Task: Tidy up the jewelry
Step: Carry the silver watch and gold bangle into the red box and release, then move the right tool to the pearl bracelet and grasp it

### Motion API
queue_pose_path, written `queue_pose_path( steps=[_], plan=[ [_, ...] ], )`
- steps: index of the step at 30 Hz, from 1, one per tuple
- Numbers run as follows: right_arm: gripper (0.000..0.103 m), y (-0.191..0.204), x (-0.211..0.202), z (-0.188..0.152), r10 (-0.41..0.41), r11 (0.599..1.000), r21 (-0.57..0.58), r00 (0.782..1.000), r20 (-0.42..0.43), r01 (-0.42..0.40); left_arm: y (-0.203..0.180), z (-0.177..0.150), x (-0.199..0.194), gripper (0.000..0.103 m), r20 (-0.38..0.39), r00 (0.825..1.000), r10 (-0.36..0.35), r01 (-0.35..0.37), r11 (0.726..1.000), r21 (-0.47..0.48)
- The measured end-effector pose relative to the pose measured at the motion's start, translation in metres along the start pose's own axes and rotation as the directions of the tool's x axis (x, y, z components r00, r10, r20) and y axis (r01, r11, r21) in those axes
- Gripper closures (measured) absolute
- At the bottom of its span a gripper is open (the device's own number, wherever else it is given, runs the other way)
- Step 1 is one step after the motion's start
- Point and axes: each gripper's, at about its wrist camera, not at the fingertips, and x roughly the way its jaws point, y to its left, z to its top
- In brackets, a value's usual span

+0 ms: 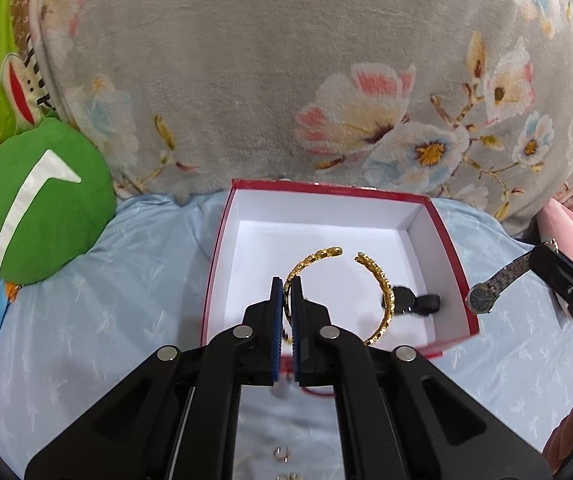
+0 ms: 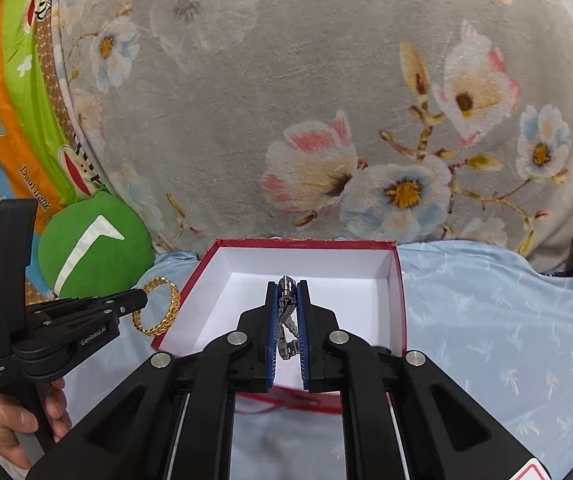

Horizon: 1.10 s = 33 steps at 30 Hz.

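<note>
A red box [image 1: 450,256] with a white inside stands open on the blue sheet; it also shows in the right wrist view [image 2: 400,280]. My left gripper [image 1: 286,284] is shut on a gold watch band [image 1: 384,284] and holds it over the box; the band also shows in the right wrist view [image 2: 162,304]. A black watch [image 1: 412,300] lies in the box's right part. My right gripper [image 2: 286,286] is shut on a silver watch [image 2: 286,312], seen with its dark dial in the left wrist view [image 1: 482,298], just right of the box.
A green round cushion [image 1: 38,200] lies left of the box. A grey flowered blanket [image 1: 286,80] rises behind it. Small rings [image 1: 282,454] lie on the blue sheet [image 1: 106,300] under my left gripper. A pink item [image 1: 566,228] is at the right.
</note>
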Motion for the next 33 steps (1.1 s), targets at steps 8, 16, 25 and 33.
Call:
queue_pose_path(
  steps=[8,16,25,33],
  plan=[
    [0.095,-0.003,0.074,0.010,0.011,1.000,0.008,0.998,-0.069,-0.010,-0.008,0.021,0.065,0.100,-0.055,0.998,0.011,-0.010,1.000,0.010],
    [0.088,-0.005,0.122,0.009,0.038,0.999,0.016,0.994,-0.098,-0.037,-0.010,0.024,0.118,0.082,-0.109,0.994,-0.013,0.011,1.000,-0.022],
    [0.066,-0.011,0.086,0.012,0.015,0.999,0.031,0.999,-0.030,-0.014,0.001,0.032,0.087,0.042,-0.009,0.999,0.032,-0.032,0.999,-0.015],
    [0.057,-0.023,0.015,-0.036,-0.056,0.998,0.030,0.997,-0.047,0.057,0.037,-0.011,0.035,0.042,-0.033,0.999,0.029,-0.032,0.996,-0.079]
  ],
)
